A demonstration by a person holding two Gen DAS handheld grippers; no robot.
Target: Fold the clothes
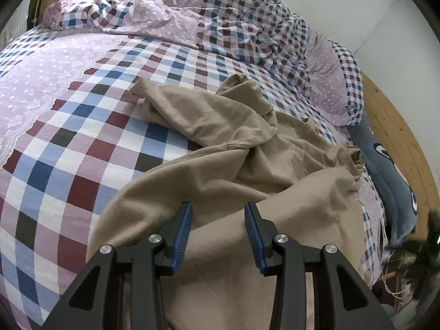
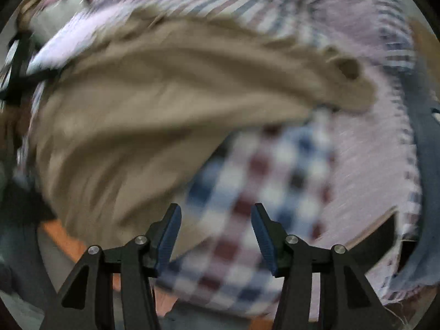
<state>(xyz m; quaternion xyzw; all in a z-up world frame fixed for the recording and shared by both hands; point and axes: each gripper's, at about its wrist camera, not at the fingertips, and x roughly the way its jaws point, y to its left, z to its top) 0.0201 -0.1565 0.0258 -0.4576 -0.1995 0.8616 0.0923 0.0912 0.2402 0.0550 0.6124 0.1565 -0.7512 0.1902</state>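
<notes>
A crumpled tan garment [image 1: 247,148] lies on the checked bed [image 1: 82,137], bunched toward the bed's right side. My left gripper [image 1: 218,214] is open just above the garment's near, smooth part, with cloth showing between its blue pads [image 1: 183,233] but not pinched. The right wrist view is heavily blurred by motion. There the tan garment [image 2: 143,104] fills the upper left, and my right gripper [image 2: 216,217] is open over the checked bedcover [image 2: 264,181], with nothing between its fingers.
A rumpled lilac and checked quilt [image 1: 220,13] is heaped at the far side of the bed. A grey-blue cushion [image 1: 390,170] lies along the wooden bed frame [image 1: 398,126] on the right. White wall [image 1: 357,5] stands behind.
</notes>
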